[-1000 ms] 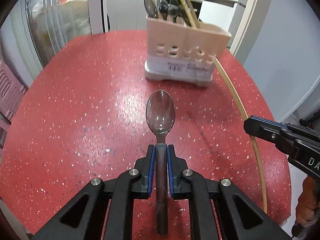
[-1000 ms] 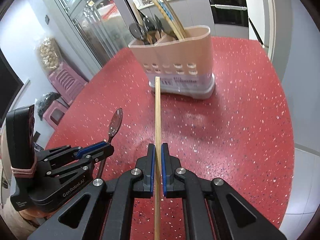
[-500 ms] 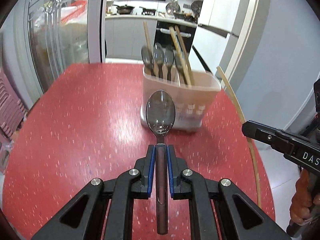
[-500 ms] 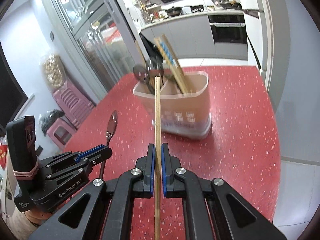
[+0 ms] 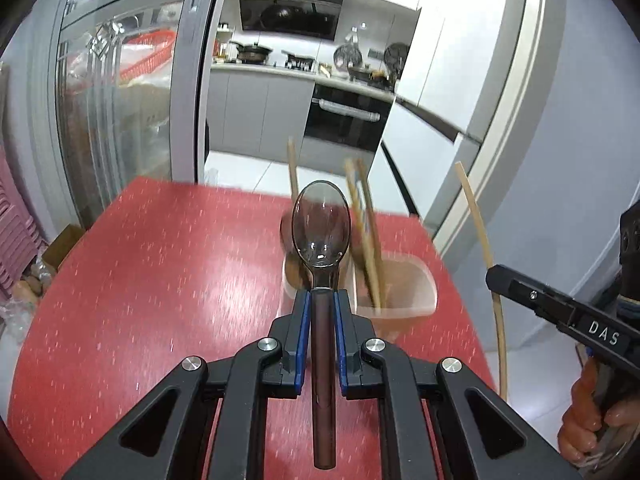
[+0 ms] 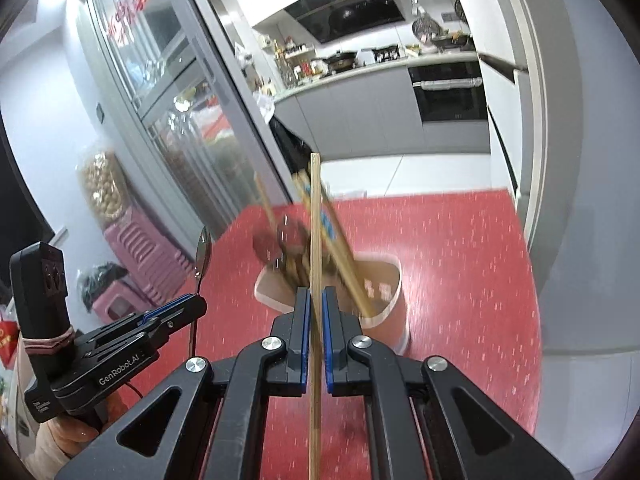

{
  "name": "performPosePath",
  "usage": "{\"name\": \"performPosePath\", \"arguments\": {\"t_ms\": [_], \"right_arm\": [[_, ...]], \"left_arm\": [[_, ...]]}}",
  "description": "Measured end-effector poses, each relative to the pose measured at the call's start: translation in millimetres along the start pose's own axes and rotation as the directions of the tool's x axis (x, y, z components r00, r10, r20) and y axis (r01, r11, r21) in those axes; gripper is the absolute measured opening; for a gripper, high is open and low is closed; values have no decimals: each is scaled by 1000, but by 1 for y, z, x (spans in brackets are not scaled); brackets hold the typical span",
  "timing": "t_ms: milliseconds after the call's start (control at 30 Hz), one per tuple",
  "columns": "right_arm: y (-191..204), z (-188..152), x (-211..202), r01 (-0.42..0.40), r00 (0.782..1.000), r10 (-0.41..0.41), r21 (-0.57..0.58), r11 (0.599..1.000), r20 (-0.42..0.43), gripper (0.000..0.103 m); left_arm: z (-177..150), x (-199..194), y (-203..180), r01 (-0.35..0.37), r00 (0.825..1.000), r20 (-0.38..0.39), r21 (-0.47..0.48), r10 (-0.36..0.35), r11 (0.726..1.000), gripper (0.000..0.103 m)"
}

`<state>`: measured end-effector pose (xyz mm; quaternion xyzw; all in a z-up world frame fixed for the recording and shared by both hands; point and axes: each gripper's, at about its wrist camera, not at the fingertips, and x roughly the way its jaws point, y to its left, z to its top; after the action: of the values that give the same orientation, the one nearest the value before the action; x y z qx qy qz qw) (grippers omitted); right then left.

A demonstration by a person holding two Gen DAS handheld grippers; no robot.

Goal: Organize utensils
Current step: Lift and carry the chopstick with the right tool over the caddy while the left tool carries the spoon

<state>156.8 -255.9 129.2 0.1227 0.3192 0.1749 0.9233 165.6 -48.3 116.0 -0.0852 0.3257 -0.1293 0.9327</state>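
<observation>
My left gripper (image 5: 321,294) is shut on the dark handle of a clear-bowled spoon (image 5: 320,226), bowl pointing forward, held in the air above the red table (image 5: 160,280). My right gripper (image 6: 315,292) is shut on a single wooden chopstick (image 6: 315,216) that points forward and up. Ahead of both stands a beige utensil holder (image 5: 404,292) (image 6: 380,292) with spoons and chopsticks in it, blurred by motion. In the right wrist view the left gripper (image 6: 188,306) with its spoon (image 6: 202,254) shows at the left; the right gripper (image 5: 496,276) and its chopstick (image 5: 478,224) appear at the right of the left wrist view.
The red speckled table ends ahead, near a sliding glass door (image 5: 120,120) and a kitchen (image 5: 300,92) beyond. Pink stools (image 6: 144,256) stand on the floor to the left. A grey wall (image 6: 592,200) runs along the right. A person's hand (image 5: 588,428) holds the right gripper's handle.
Both grippers have risen off the table with spoon and chopstick and tilted up, so the holder now sits lower and closer in both views and the kitchen fills the upper part.
</observation>
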Motion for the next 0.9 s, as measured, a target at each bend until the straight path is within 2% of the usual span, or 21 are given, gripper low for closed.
{"name": "performPosePath", "arguments": {"t_ms": [233,433,900], "right_arm": [[-2,38,18,4,995,-5,3,1000,101,6],[-4,57,43,28,987,-26,-7,1000,159,6],[-14,61,90,120,963,-99,-68,990,249,6]], "left_arm": [[34,24,-1,5,997,83,-19,-3,1000,37],[49,51,2,3,994,110,-46,2,999,37],[52,94,3,-39,979,199,-31,45,999,37]]}}
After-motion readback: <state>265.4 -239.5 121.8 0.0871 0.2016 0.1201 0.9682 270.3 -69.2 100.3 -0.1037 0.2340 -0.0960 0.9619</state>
